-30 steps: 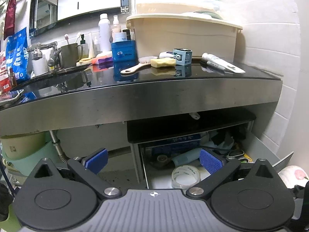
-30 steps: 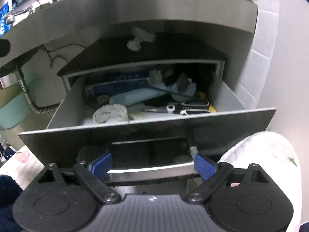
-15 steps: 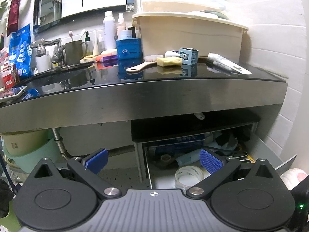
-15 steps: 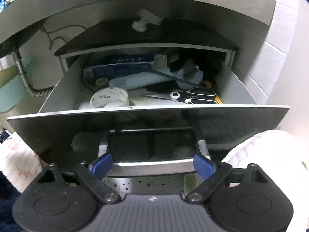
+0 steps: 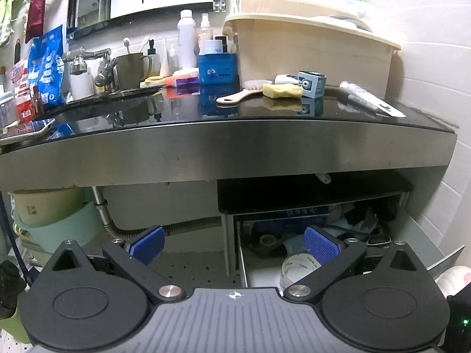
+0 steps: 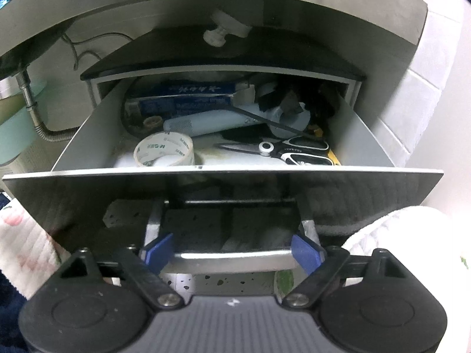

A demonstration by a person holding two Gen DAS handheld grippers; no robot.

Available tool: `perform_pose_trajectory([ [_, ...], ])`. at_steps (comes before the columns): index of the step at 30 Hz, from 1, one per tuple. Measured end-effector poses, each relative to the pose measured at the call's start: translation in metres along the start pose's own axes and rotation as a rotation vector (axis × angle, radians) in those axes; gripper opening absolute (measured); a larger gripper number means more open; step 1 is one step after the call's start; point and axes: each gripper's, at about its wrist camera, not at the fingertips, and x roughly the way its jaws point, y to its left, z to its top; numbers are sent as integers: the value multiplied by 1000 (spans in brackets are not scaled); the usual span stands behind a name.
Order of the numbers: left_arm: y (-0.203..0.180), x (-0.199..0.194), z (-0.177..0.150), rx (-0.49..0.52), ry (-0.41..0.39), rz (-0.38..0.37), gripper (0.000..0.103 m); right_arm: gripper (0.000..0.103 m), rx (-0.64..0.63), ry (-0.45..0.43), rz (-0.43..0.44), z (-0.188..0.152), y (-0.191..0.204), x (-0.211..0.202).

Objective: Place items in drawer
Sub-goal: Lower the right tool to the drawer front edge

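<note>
The drawer [image 6: 223,185] under the counter stands pulled out, holding a tape roll [image 6: 164,152], scissors [image 6: 282,150], a pale tube and a blue box. My right gripper [image 6: 231,250] is open, its blue pads on either side of the drawer's metal handle [image 6: 232,257]. My left gripper [image 5: 234,242] is open and empty, held low in front of the counter [image 5: 235,144]. On the countertop lie a wooden brush [image 5: 240,95], a yellow sponge [image 5: 282,90], a small blue box [image 5: 312,83] and a white tube [image 5: 368,100]. The drawer also shows in the left wrist view [image 5: 323,253].
A beige tub [image 5: 309,47], a blue pouch [image 5: 217,67], bottles, a mug [image 5: 131,69] and a faucet [image 5: 88,58] crowd the countertop's back. Stacked basins [image 5: 53,217] and a drain hose [image 5: 164,231] sit under the sink at left. A tiled wall [image 5: 435,117] bounds the right.
The drawer has slid further out toward me with my right gripper around its handle. My left gripper has risen slightly, showing more of the countertop.
</note>
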Motion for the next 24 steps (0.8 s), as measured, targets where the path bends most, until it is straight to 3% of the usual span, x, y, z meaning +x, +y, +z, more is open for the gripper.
perform_pose_trajectory([
  [24, -9, -1, -4, 49, 6, -44, 102, 85, -8, 48, 3, 9, -1, 17],
])
